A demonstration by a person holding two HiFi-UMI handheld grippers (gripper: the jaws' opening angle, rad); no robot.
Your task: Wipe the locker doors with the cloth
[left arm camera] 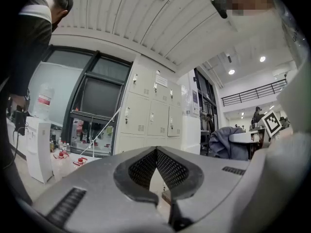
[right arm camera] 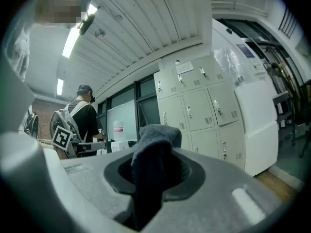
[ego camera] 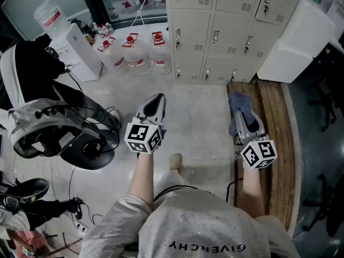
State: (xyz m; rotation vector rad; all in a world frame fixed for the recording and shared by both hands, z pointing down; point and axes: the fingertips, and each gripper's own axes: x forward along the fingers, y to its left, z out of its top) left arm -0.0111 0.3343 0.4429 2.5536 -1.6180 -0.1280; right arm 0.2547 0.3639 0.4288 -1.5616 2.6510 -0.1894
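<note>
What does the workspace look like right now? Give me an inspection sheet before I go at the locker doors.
Surface: pale floor; wooden strip along the right.
Job's things: lockers, doors shut; dark cloth held short of them, not touching.
Clutter: water bottles and a dispenser left of the lockers; dark gear at far left.
Grippers: left gripper shut, nothing in it; right gripper shut on the cloth.
Cables: loose cables on the floor at left.
Surroundings: white cabinet right of the lockers; a person with a backpack standing nearby.
</note>
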